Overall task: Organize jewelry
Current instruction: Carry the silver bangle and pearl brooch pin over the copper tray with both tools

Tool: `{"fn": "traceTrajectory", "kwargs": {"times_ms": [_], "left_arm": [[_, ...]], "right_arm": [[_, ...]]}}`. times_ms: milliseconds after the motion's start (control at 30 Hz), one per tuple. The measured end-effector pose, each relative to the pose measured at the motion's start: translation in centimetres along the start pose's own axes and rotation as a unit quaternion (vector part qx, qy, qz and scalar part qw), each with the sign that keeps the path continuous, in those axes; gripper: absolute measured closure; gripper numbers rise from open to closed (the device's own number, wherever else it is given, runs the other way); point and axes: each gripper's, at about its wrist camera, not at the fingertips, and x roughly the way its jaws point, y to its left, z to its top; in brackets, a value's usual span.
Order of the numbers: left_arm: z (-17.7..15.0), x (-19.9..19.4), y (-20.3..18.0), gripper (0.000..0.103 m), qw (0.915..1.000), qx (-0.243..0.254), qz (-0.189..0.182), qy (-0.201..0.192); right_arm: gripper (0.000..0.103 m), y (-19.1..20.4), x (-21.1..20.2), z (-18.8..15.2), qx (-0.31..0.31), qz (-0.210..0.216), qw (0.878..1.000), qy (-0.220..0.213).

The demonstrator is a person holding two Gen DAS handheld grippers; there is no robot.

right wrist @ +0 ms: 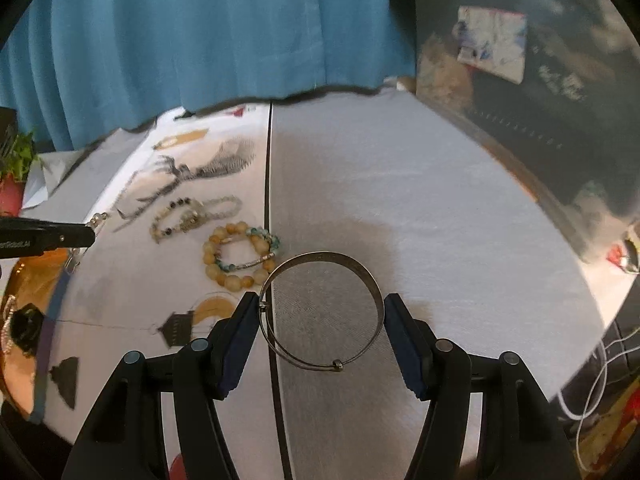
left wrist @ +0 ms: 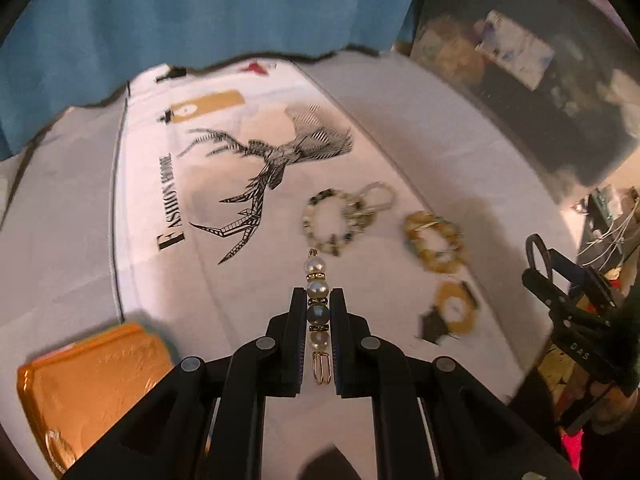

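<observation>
**Both grippers hold jewelry above the cloth-covered surface**

The left gripper point(left wrist: 318, 300) is clamped on a pearl bracelet point(left wrist: 318, 312), its jaws nearly together with the strand of pearls and gold spacers running lengthwise between the pads; the gold clasp lies back toward the camera and the far pearls stick out past the fingertips. The right gripper point(right wrist: 320, 312) grips a thin silver bangle point(right wrist: 362, 274), one pad pressing on each side of the ring, which is lifted above the surface point(right wrist: 420, 200).

On the white cloth, near the printed stag design point(left wrist: 264, 184), lie three more pieces: a speckled bead bracelet point(left wrist: 330, 222) touching a clear bead bracelet point(left wrist: 380, 196), and, just beside them toward the right, a yellow bead bracelet point(left wrist: 434, 246) with turquoise beads. An orange tray point(left wrist: 92, 388) sits at the near left corner of the surface. A blue curtain point(right wrist: 200, 40) hangs behind the far edge.
</observation>
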Motion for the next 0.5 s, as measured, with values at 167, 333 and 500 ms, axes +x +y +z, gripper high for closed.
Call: {"fn": "traceTrajectory", "kwargs": {"times_ms": [167, 333, 500], "left_arm": [[-2.3, -6.3, -1.8, 0.094, 0.999, -0.004, -0.003, -0.045], [-6.1, -12.0, -2.8, 0.094, 0.9964, -0.024, -0.01, -0.08], [-11.1, -16.5, -3.1, 0.094, 0.9937, -0.046, -0.006, -0.102]], "right_arm": [[0.04, 0.5, -4.6, -0.4, -0.014, 0.006, 0.999, -0.031], [0.04, 2.6, -9.0, -1.9, -0.033, 0.032, 0.998, -0.047], [0.039, 5.5, -12.6, -4.5, -0.064, 0.061, 0.995, -0.049]]}}
